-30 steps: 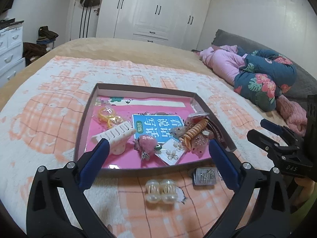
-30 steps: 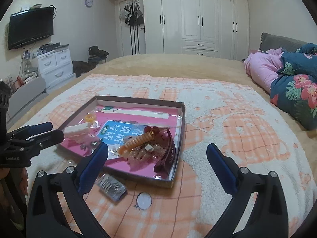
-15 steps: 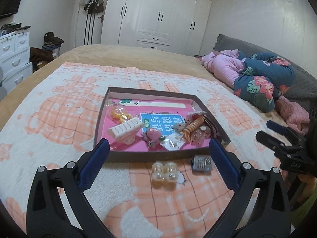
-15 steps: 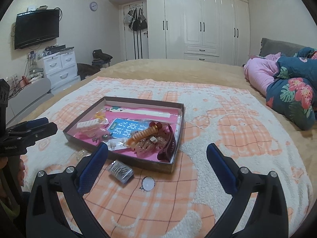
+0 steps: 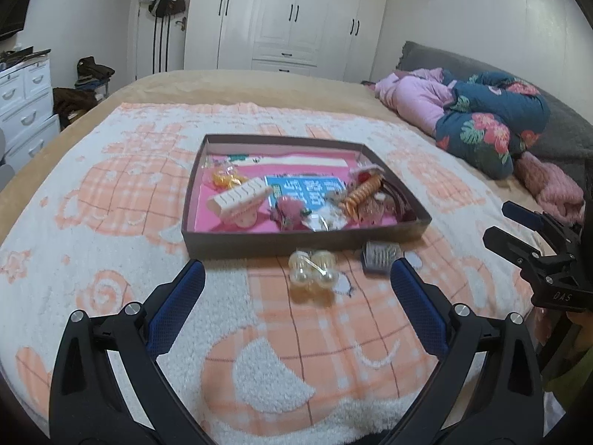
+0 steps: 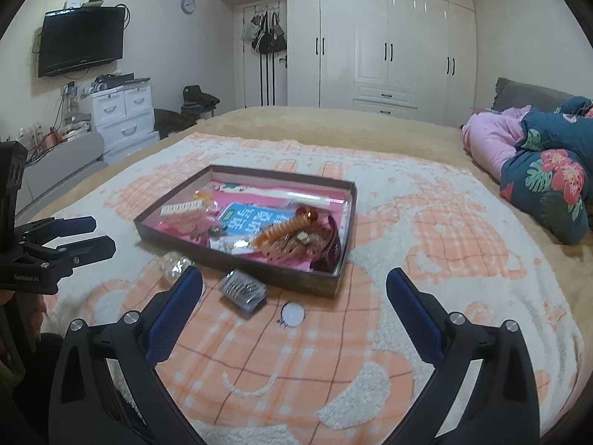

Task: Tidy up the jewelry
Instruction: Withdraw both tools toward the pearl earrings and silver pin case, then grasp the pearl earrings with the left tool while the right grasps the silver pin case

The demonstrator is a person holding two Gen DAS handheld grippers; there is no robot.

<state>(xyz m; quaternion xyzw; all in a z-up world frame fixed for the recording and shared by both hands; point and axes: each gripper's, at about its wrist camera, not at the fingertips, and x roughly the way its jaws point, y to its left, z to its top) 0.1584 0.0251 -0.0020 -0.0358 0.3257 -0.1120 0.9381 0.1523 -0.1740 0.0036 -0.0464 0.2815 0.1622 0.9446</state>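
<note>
Right hand-held gripper (image 5: pixel 519 228) reads "DAS"; left hand-held gripper (image 6: pixel 87 235) reads "GenRobot.AI".

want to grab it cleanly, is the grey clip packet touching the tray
Apart. In the right wrist view a strip of blanket shows between the packet and the tray wall; it lies just in front of the tray.

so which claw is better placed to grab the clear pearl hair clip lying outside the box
Left, probably. The clear pearl hair clip lies on the blanket just ahead of the open left claw, between its fingers. From the right claw it sits off to the left side, half hidden behind a finger.
</note>
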